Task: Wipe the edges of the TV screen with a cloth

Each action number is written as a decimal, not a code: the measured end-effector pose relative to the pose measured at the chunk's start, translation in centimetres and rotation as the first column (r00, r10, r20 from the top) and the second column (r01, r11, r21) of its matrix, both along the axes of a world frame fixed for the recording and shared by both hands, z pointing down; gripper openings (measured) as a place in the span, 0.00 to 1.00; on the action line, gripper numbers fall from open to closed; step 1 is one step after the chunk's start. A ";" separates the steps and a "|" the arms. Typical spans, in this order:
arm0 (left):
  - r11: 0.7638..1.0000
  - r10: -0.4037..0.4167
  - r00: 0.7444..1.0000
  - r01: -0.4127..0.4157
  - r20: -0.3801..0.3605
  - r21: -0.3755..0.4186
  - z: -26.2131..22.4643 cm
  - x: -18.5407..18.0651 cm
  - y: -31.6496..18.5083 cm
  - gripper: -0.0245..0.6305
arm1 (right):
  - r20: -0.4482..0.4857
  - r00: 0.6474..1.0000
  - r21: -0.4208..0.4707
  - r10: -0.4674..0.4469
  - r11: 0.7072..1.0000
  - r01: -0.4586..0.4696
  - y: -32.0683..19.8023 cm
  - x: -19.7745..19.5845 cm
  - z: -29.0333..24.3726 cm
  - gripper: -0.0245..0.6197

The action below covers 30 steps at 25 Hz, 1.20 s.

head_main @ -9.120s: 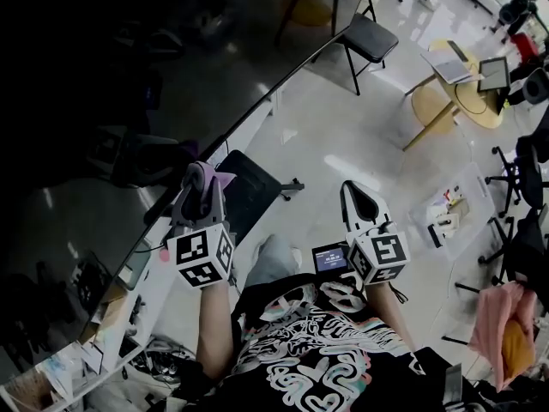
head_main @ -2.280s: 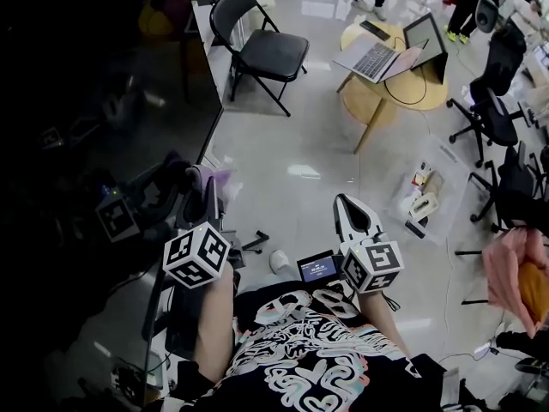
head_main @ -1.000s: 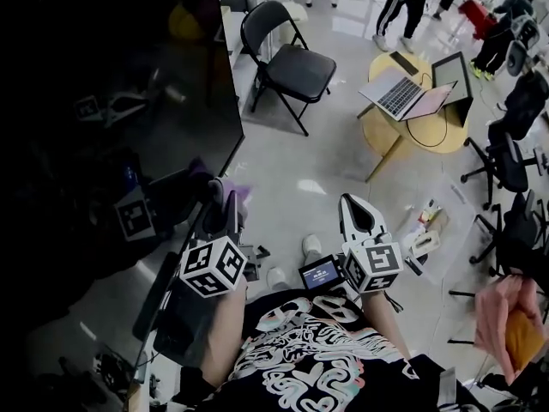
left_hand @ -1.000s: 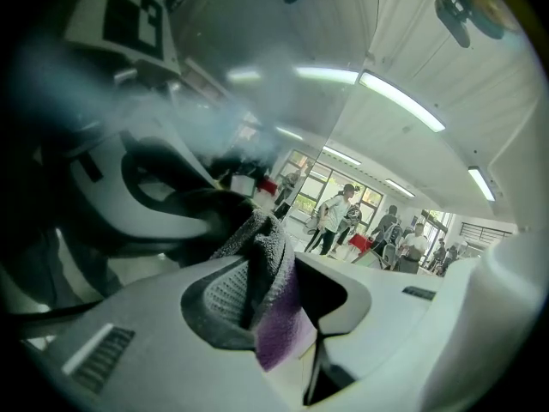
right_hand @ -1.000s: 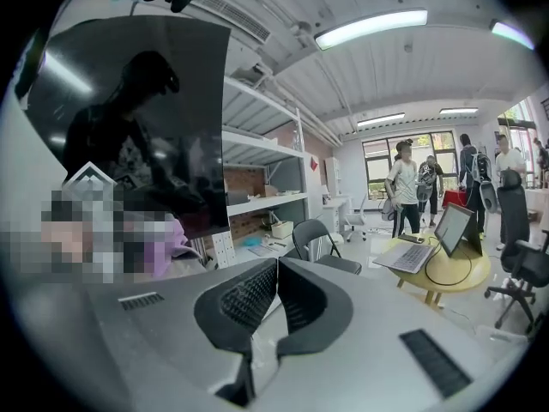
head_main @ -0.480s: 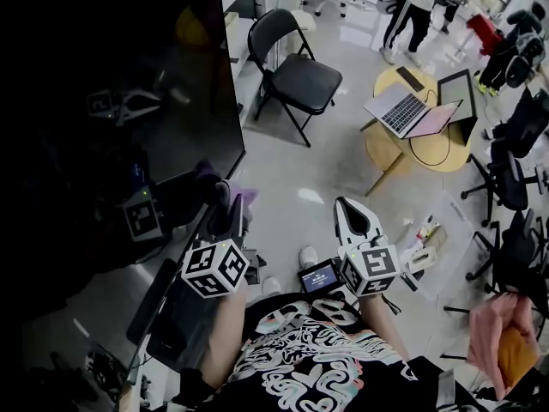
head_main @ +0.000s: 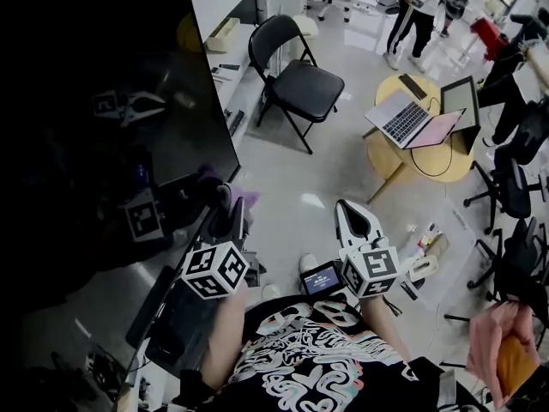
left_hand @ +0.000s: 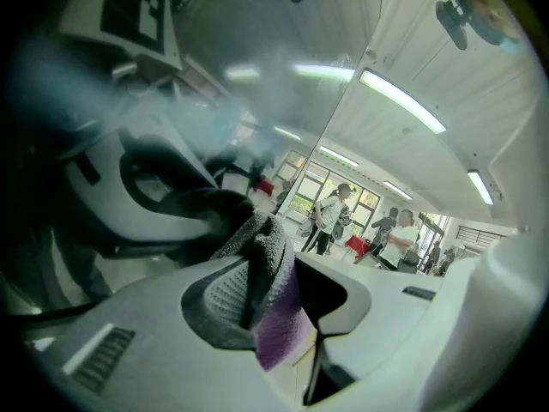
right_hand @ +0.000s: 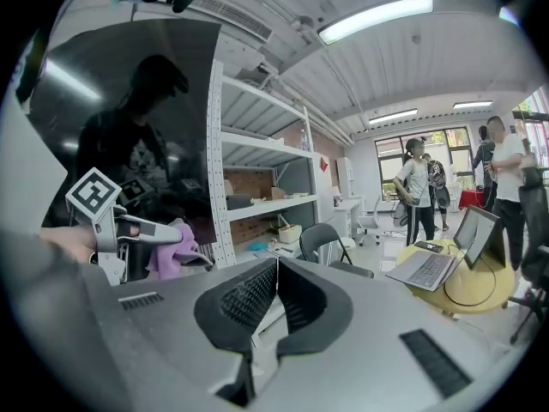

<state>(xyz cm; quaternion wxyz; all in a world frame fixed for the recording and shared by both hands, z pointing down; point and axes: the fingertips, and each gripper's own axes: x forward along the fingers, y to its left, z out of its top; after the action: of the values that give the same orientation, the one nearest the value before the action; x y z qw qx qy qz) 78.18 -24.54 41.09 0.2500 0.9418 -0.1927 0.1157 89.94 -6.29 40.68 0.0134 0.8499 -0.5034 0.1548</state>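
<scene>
The left gripper pinches the cloth near a corner of the TV screen, the right gripper is pressed together and empty, and the wiping seems unfinished.

Two grippers: left gripper, right gripper. One purple cloth. One TV screen. One black folding chair at 12 o'clock. One round table at 2 o'clock, carrying one laptop.

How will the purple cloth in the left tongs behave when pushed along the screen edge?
Probably floppy: the purple cloth bunches and droops from the shut left tongs. Its fuzzy pile suggests it is light and not slippery. Pushed along the TV screen, it would likely fold rather than stay flat.
</scene>
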 end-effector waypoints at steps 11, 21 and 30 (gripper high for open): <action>1.000 -0.016 1.000 0.016 -0.013 0.010 -0.1 2.6 0.1 0.25 | -0.007 1.000 0.003 -0.004 1.000 0.004 1.9 3.0 0.1 0.08; 0.990 0.053 0.999 -0.052 -0.008 0.134 -1.2 8.5 1.7 0.25 | -0.016 0.999 0.017 0.033 0.999 -0.032 3.9 7.3 0.2 0.08; 0.920 0.094 0.995 -0.103 0.042 0.379 -3.1 11.3 3.7 0.24 | -0.024 1.000 0.021 -0.016 1.000 0.016 3.1 9.9 0.1 0.08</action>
<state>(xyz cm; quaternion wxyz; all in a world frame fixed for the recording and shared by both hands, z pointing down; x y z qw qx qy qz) 89.45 -20.82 38.00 0.0543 0.9794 -0.1669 0.0996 99.88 -3.18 40.76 0.0116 0.8478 -0.5116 0.1390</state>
